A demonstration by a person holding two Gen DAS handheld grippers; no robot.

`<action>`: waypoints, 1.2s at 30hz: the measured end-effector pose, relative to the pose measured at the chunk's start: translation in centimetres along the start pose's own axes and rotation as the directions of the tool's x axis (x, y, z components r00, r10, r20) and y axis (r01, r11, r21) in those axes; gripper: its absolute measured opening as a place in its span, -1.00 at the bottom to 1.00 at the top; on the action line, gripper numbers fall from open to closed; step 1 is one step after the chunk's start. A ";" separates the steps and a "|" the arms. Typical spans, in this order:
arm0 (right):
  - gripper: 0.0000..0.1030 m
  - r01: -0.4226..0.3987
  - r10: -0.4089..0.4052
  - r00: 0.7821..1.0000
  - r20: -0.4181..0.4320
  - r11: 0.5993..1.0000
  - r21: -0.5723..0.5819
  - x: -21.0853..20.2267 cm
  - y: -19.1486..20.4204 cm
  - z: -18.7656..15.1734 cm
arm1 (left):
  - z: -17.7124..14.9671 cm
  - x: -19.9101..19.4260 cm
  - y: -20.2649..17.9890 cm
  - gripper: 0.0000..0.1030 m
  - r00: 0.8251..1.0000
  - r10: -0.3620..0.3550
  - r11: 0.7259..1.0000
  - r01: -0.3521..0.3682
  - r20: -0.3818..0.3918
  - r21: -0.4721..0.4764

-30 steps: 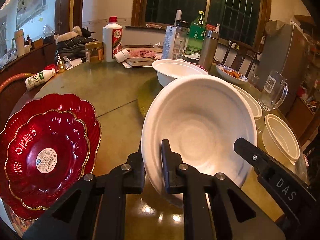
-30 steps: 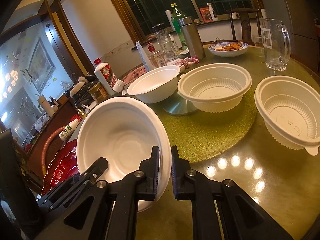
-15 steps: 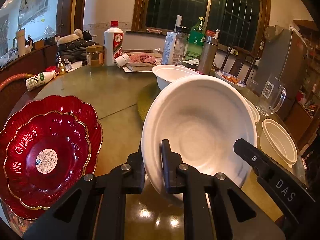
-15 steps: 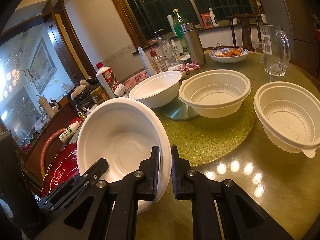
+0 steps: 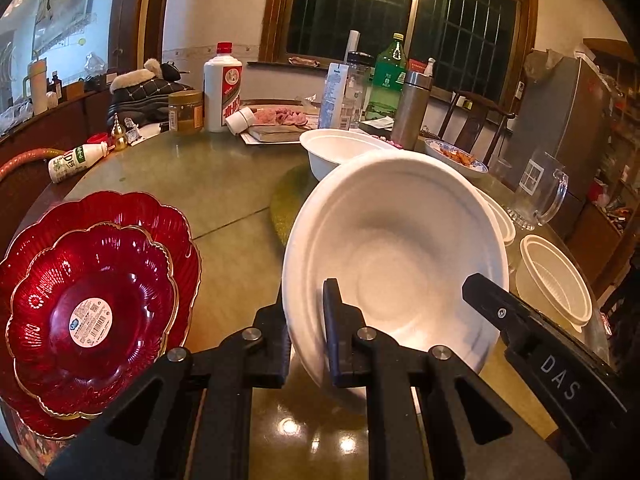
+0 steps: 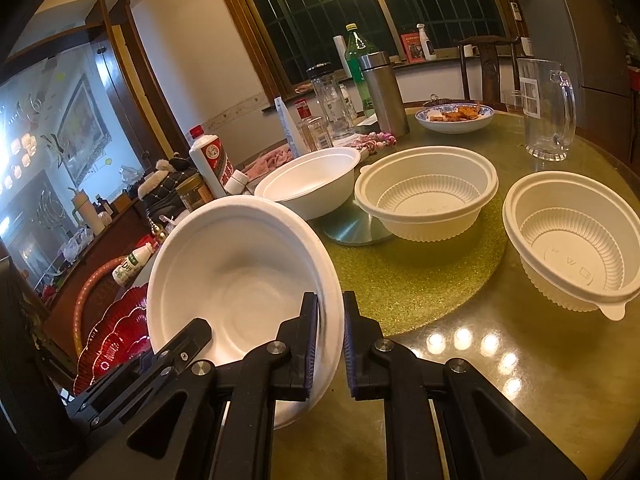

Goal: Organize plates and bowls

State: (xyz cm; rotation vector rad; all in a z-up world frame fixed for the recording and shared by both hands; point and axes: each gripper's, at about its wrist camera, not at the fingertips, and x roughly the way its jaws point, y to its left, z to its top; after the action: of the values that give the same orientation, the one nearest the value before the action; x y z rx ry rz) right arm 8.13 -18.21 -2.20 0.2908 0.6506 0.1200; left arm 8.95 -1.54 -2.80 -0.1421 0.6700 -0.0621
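Left tongs [image 5: 305, 320] clamped on near-left rim of smooth white paper bowl [image 5: 396, 264], one finger outside the wall, one inside. Right tongs [image 6: 330, 344] clamped on the same bowl's [image 6: 240, 280] right rim, likewise straddling the wall. Bowl tilted steeply, mouth facing the cameras, held above round olive-green glass surface [image 5: 224, 184] by both tongs; whether its low edge touches the surface cannot be told.

Left of bowl, at near-left edge of surface: small scalloped red glass plate with gold rim and white sticker [image 5: 90, 320], nested in larger scalloped red glass plate [image 5: 132, 208].

Beyond bowl, on glittery green turntable [image 6: 420, 280]: second smooth white paper bowl [image 6: 312, 184], upright; just right of it, ribbed cream plastic bowl [image 6: 428, 200], upright. Another ribbed cream plastic bowl [image 6: 572, 248] off the turntable, at right, near surface edge.

Far side: clear glass pitcher with handle [image 6: 548, 112], blue-patterned dish of food [image 6: 456, 116], steel flask [image 6: 384, 92], green plastic bottle [image 5: 388, 76], white ceramic liquor bottle with red cap [image 5: 222, 88]. Small white bottle lying on its side [image 5: 74, 158] at far left.
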 end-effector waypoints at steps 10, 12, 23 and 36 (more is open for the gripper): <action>-0.77 -0.005 0.005 1.000 -0.001 1.000 0.001 0.0 0.0 0.1 | 0.0 0.0 0.1 -0.77 1.000 0.000 1.000 0.000 -0.002 -0.004; -0.77 -0.004 0.004 1.000 0.000 1.000 -0.001 0.1 0.0 0.0 | 0.1 0.1 0.1 -0.77 1.000 0.000 1.000 0.000 -0.002 -0.004; -0.77 -0.002 0.002 1.000 0.008 1.000 -0.008 0.0 0.2 0.0 | 0.1 0.0 0.2 -0.77 1.000 0.005 1.000 -0.005 0.004 -0.003; -0.77 0.013 -0.012 1.000 0.001 1.000 -0.023 0.0 0.7 0.2 | 0.2 0.0 0.2 -0.74 0.999 0.038 0.999 -0.038 -0.030 -0.011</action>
State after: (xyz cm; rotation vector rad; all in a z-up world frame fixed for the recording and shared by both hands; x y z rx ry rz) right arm 8.30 -17.61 -1.84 0.2641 0.6494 0.1154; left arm 9.09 -1.36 -2.67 -0.1395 0.7028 -0.0241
